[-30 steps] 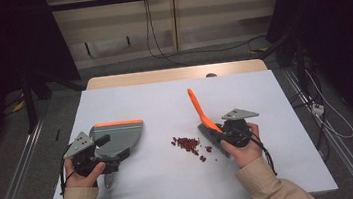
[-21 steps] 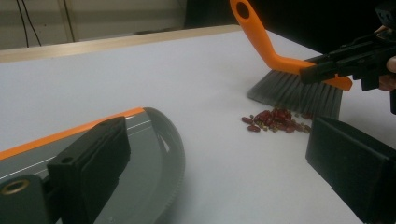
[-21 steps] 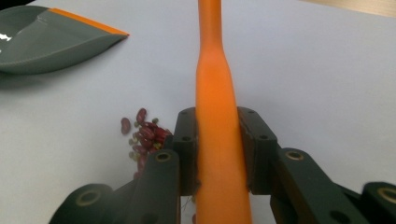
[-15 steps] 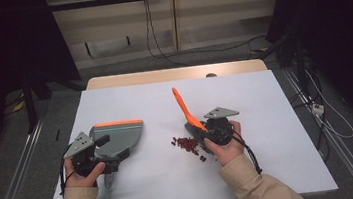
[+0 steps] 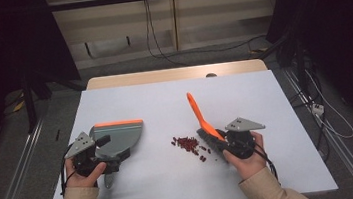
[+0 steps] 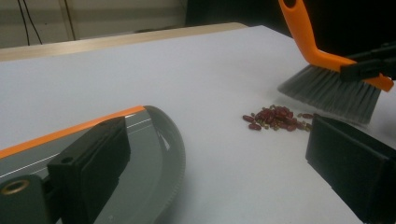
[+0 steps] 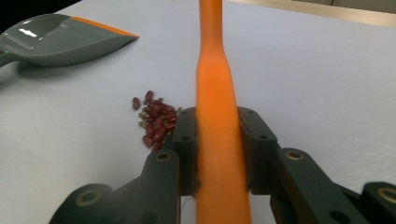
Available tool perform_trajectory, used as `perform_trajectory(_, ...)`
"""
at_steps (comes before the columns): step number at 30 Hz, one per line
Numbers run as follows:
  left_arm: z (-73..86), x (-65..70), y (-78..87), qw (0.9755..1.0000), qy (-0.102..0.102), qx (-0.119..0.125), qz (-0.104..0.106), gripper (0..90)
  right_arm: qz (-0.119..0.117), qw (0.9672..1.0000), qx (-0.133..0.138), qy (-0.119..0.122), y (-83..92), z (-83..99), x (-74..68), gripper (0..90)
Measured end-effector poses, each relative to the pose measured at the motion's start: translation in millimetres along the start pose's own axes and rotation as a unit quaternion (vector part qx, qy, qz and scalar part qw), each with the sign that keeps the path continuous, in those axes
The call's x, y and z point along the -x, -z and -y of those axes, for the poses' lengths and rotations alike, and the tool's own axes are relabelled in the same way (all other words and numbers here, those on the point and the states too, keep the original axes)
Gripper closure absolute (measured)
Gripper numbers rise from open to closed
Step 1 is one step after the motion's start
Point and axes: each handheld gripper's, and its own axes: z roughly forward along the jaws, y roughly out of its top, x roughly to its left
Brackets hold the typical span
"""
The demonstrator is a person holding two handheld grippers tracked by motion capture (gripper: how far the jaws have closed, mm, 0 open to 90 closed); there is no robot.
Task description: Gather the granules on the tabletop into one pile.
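A grey dustpan [image 5: 121,136] with an orange front lip lies on the white table [image 5: 164,101], left of centre. My left gripper [image 5: 111,148] stands open at its rear; one jaw rests over the pan [image 6: 154,140], the other over bare table. A small pile of red beans [image 5: 188,144] lies mid-table, also seen in both gripper views [image 6: 275,119] [image 7: 156,119]. My right gripper [image 5: 219,137] is shut on the orange handle of a brush [image 5: 197,112]. Its grey bristles [image 6: 327,93] touch down just right of the beans. The handle [image 7: 217,93] runs up between my right jaws [image 7: 217,140].
The dustpan [image 7: 60,39] lies beyond the beans from the right gripper. A wooden strip [image 5: 176,74] borders the table's far edge. Cables [image 5: 316,108] hang off the right side. Bare tabletop stretches behind the beans and toward the front edge.
The right gripper swept the brush left to the beans, then drew back to the right of the pile. The left gripper and dustpan stayed put.
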Motion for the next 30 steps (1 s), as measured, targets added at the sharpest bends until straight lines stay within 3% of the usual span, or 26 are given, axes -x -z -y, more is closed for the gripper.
perform_trajectory(6,0.4,-0.3,1.0,1.0000,0.000,0.000,0.000,6.1,0.001,0.9995,0.016,0.028,-18.5,-1.9,-17.4,71.1)
perform_trajectory(15,1.9,-2.3,1.7,1.0000,0.003,-0.003,-0.002,6.1,-0.019,0.9991,0.025,0.029,-52.5,-20.9,-23.9,71.2)
perform_trajectory(22,3.4,-3.1,0.2,1.0000,0.005,-0.005,-0.002,6.1,-0.031,0.9984,0.028,0.037,-35.4,-24.6,-27.0,71.1)
perform_trajectory(26,2.7,-1.3,-0.4,1.0000,0.001,-0.005,0.000,6.1,-0.041,0.9981,0.036,0.030,-21.5,-17.0,-32.4,71.1)
perform_trajectory(30,2.6,-0.7,-0.5,1.0000,0.002,-0.008,0.000,6.1,-0.038,0.9980,0.038,0.034,-23.2,-6.5,-40.0,71.1)
